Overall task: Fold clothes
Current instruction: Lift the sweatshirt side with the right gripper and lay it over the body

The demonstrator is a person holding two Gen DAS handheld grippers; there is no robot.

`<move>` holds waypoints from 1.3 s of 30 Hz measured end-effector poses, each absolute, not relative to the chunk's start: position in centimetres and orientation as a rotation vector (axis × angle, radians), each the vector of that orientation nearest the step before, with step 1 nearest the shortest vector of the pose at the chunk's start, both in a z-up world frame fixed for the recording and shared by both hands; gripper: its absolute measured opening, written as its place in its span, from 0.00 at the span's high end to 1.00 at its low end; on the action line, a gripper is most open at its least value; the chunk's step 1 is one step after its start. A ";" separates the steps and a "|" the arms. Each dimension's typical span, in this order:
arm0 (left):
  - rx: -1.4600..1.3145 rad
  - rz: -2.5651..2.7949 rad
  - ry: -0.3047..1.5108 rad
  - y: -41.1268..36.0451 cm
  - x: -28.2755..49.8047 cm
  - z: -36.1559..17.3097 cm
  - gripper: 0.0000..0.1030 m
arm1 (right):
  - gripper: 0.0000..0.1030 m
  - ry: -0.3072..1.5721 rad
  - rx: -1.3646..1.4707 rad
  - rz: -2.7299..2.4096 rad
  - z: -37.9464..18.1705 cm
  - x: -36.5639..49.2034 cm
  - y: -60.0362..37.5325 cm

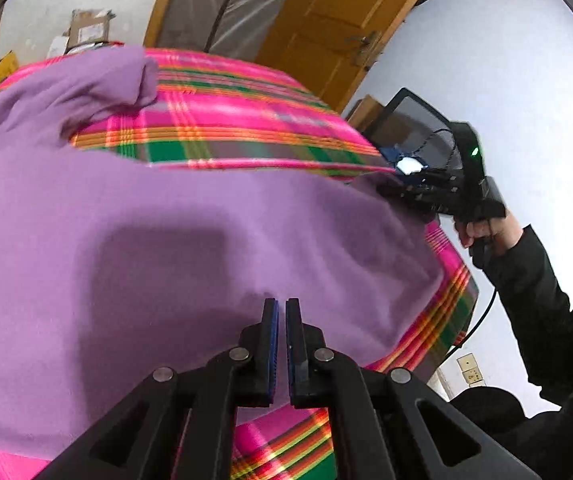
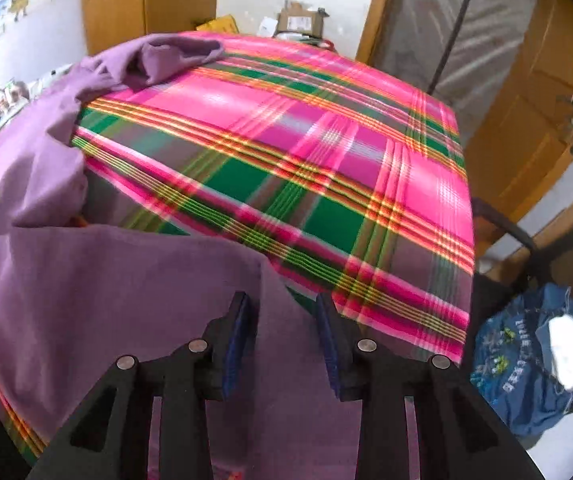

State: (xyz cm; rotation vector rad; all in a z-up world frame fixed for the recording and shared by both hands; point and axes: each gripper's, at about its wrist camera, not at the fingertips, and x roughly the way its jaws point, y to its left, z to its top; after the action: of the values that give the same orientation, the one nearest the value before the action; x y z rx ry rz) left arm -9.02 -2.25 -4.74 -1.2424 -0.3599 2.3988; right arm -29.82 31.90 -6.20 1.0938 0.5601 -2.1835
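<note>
The soft lilac knit garment [image 2: 86,300] lies spread over the left and near part of the table, one bunched sleeve [image 2: 174,56] reaching to the far edge. Its near-right hem corner runs up between the right gripper's [image 2: 282,336] fingers, which stand partly apart without pinching it, so this hand is nearer that corner. The left gripper [image 1: 281,336] hovers over the garment's middle, its jaws closed and empty. Beneath is a pink, green and orange plaid tablecloth [image 2: 326,152]; beyond stand a wooden door [image 2: 534,120], cardboard boxes [image 2: 300,20] and a blue bag [image 2: 526,360].
</note>
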 end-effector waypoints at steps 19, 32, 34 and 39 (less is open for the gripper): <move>-1.260 2.399 -0.383 -2.9 -9.2 -6.1 0.98 | 0.55 -0.113 1.185 -2.471 -3.5 -33.4 40.7; -1.267 2.398 -0.375 -2.7 -9.8 -6.1 0.97 | 0.51 -0.082 1.054 -2.599 -1.5 -28.5 45.2; -1.271 2.400 -0.371 -2.6 -9.9 -6.1 0.97 | 0.51 -0.074 1.073 -2.610 -1.5 -29.7 44.3; -1.277 2.411 -0.372 -2.3 -9.8 -6.0 0.97 | 0.51 0.009 1.078 -2.571 -0.6 -33.0 40.5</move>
State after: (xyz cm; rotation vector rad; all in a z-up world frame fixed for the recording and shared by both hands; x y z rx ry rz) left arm -9.78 -2.33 -6.05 -1.2770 -0.3720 2.4111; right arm -32.99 40.50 -0.65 1.0780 0.0086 -2.5714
